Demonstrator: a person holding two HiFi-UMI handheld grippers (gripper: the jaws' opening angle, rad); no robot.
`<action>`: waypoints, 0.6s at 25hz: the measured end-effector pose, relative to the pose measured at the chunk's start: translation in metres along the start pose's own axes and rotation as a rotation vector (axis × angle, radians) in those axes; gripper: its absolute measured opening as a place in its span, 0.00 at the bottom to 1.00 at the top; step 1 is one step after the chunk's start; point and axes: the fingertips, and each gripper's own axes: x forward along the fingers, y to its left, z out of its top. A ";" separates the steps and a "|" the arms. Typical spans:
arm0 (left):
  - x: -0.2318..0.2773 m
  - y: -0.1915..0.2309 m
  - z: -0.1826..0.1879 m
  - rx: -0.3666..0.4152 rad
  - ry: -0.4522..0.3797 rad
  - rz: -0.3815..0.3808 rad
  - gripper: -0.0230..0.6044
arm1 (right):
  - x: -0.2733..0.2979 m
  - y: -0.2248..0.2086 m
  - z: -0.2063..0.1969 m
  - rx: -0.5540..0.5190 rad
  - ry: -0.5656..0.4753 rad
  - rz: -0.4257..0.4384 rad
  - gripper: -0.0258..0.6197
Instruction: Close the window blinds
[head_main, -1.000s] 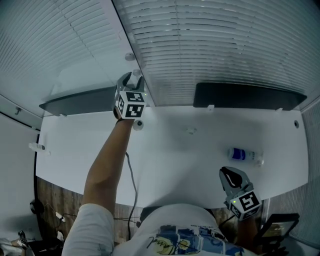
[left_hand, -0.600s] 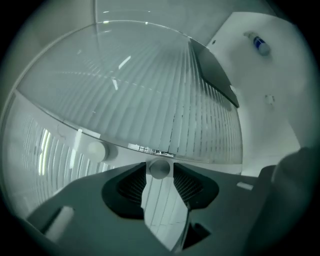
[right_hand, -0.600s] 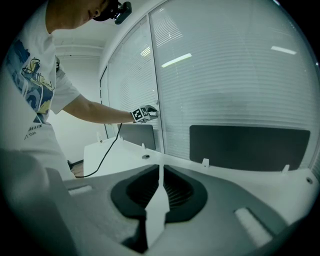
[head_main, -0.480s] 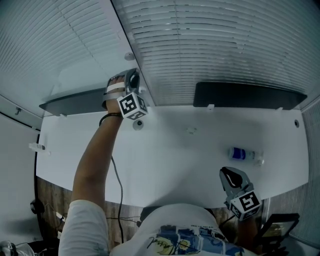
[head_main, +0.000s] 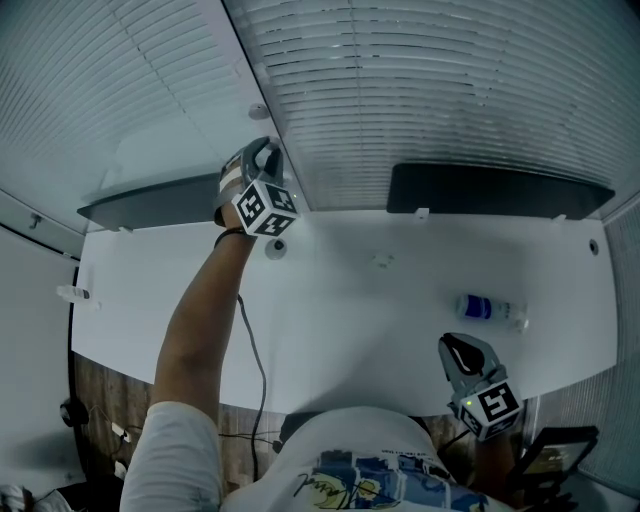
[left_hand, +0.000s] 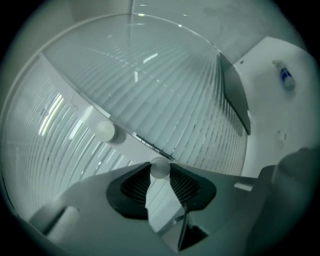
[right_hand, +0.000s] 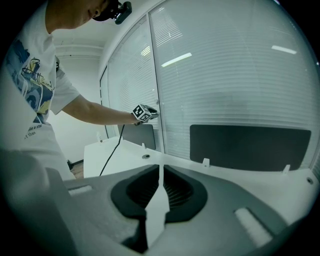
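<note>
At the window post (head_main: 250, 75) between two panes, the left gripper (head_main: 266, 152) is held up on an outstretched arm. Its jaws have just been closing and now pinch a small white knob (left_hand: 160, 168) at their tips. A second knob (left_hand: 105, 131) sits further along the same post. The blinds (head_main: 430, 90) cover both panes, with thin gaps showing between the slats. Below them is a white desk (head_main: 350, 300) with a bottle (head_main: 487, 308) lying on its side. The right gripper (head_main: 460, 352) is low over the desk's near edge, well apart from the window, jaws drawn together with nothing between them.
</note>
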 end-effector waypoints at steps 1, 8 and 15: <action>0.000 0.001 0.000 -0.066 -0.002 -0.002 0.23 | 0.000 0.000 0.000 -0.002 0.000 -0.002 0.07; -0.003 0.008 -0.002 -0.503 -0.008 -0.016 0.23 | -0.001 0.000 0.002 -0.010 0.008 -0.004 0.07; -0.003 0.013 -0.005 -0.932 -0.023 -0.020 0.23 | 0.000 -0.001 0.004 -0.009 0.005 -0.007 0.07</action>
